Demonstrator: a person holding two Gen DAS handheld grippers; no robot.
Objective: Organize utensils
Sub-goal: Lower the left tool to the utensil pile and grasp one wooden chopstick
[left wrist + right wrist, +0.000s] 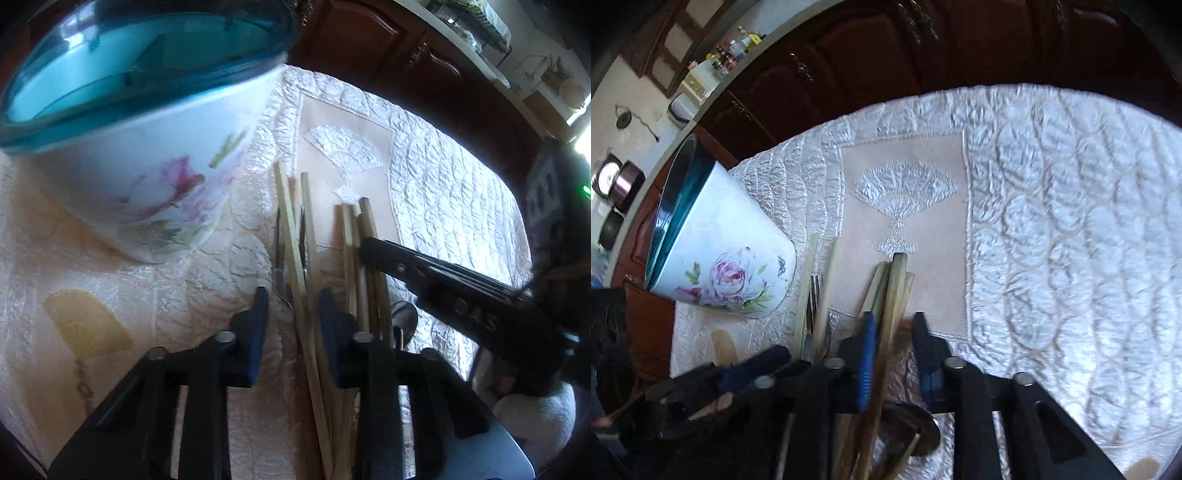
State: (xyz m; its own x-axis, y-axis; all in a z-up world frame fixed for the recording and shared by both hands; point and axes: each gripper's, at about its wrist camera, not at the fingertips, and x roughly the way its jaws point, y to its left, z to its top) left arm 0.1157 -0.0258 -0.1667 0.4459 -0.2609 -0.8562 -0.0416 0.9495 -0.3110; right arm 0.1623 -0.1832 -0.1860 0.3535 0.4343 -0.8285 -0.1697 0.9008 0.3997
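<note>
Wooden chopsticks lie in two bunches on the quilted tablecloth. My left gripper points down over the left pair of chopsticks, its blue pads closed against them, with a metal fork beside them. My right gripper is shut on the right bunch of chopsticks; the left wrist view shows this gripper coming in from the right across that bunch. A spoon lies just behind that bunch. The fork also shows left of the right gripper.
A white bowl with a teal rim and pink flowers stands close on the left of the utensils, and shows tilted by the lens. Dark wooden cabinets run behind the table's far edge. Open cloth spreads to the right.
</note>
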